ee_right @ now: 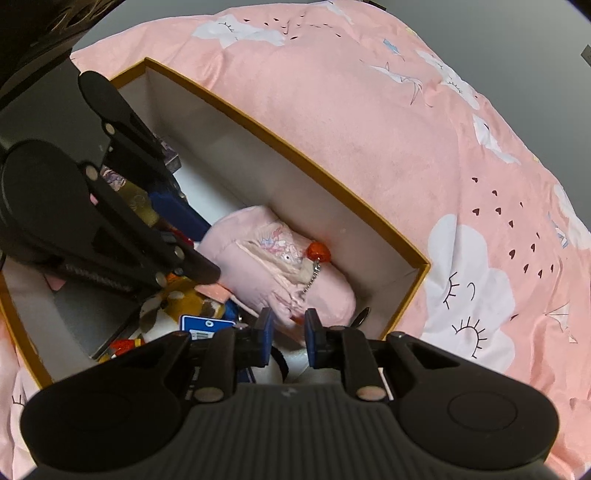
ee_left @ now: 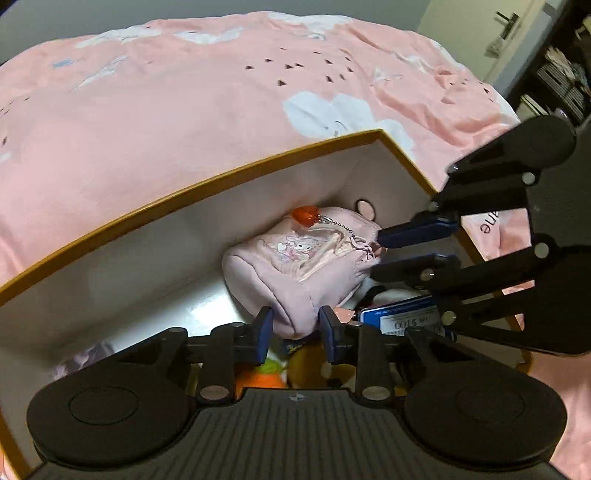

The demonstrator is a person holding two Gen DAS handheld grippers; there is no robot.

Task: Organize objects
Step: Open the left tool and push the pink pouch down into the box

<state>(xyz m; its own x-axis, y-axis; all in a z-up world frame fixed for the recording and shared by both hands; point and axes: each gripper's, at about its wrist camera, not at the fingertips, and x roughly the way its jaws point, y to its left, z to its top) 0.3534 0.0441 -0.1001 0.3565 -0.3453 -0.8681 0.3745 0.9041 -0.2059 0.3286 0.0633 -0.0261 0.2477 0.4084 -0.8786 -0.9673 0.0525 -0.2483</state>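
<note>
Home bedroom: bed under pink cloud-print duvet (ee_left: 221, 103), door with handle (ee_left: 508, 27), cluttered shelves (ee_left: 561, 81)

Two matching hand-held grippers, black with blue finger pads

The left gripper (ee_left: 295, 325) has a ribbed dark-grey top plate with a small round mark, flanked by two round black housings with recessed discs; black link bars carry silver rivets; the right gripper (ee_right: 288, 328) has the same build; its blue pads sit on black fingers.
</note>
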